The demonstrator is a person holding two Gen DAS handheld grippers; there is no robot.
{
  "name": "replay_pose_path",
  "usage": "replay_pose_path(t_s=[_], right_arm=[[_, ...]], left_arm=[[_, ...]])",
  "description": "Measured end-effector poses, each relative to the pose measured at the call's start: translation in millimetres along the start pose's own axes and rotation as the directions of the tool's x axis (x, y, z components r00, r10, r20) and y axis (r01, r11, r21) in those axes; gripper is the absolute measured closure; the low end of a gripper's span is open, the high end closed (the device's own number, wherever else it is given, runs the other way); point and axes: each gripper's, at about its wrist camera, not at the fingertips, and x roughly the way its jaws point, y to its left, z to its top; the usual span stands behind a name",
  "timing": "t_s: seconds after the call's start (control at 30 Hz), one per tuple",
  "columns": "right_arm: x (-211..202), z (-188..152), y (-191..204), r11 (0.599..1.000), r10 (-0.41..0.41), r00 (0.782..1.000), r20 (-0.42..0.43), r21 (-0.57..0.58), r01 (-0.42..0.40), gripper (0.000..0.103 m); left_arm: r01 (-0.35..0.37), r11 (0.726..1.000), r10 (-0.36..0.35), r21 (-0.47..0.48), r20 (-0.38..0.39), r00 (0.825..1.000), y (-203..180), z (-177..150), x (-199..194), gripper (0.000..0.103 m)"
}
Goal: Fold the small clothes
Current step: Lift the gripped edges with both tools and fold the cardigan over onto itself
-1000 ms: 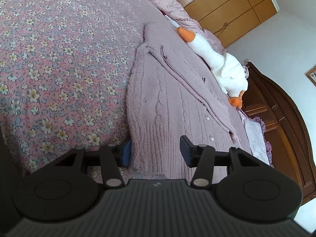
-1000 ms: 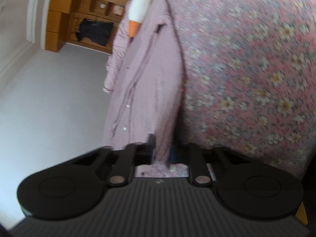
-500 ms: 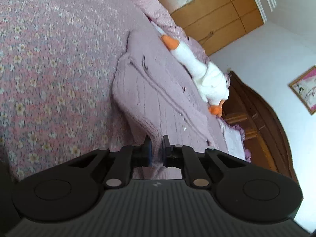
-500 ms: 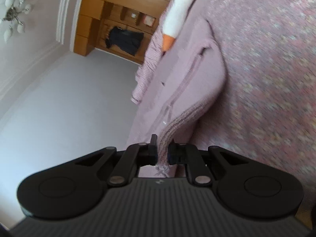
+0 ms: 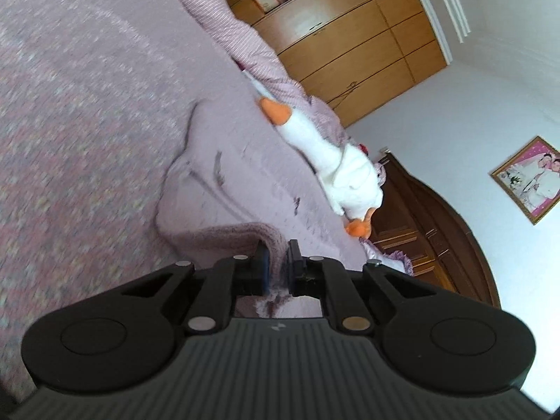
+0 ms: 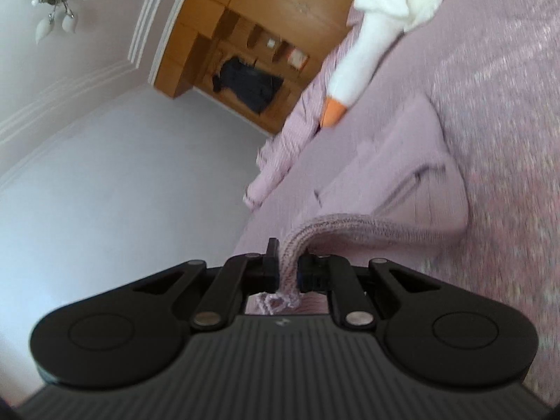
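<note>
A floral bedspread [image 5: 87,122] lies before wooden wardrobes [image 5: 350,45].

Mauve knit cardigan [image 5: 224,189], hem lifted off bed

soft, even daylight fills both views with no hard shadows or glare. the floral bedspread [image 5: 70,112] is smeared by motion blur, and fisheye distortion bends the wardrobe [image 5: 350,42] and ceiling edges.
</note>
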Motion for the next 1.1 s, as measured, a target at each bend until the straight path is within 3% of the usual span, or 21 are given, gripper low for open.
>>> replay_pose_path(t_s=[0.37, 0.7, 0.87, 1.1], right_arm=[[46, 51, 5, 0.998, 0.011, 0.998, 0.061, -0.058, -0.007, 0.091], [114, 103, -4, 0.995, 0.017, 0.996, 0.085, -0.099, -0.008, 0.091], [145, 124, -17, 0.993, 0.013, 0.995, 0.104, -0.117, -0.001, 0.091], [180, 133, -51, 0.992, -0.054, 0.994, 0.099, -0.104, 0.065, 0.091]], left_arm=[[0.056, 0.996, -0.061, 0.065, 0.078, 0.995, -20, 50, 46, 0.093], [0.048, 0.992, -0.062, 0.119, 0.12, 0.991, -32, 106, 109, 0.093], [0.035, 0.992, -0.052, 0.12, 0.144, 0.988, -19, 130, 147, 0.093], [-0.026, 0.998, 0.018, 0.052, 0.15, 0.988, 21, 147, 195, 0.093]])
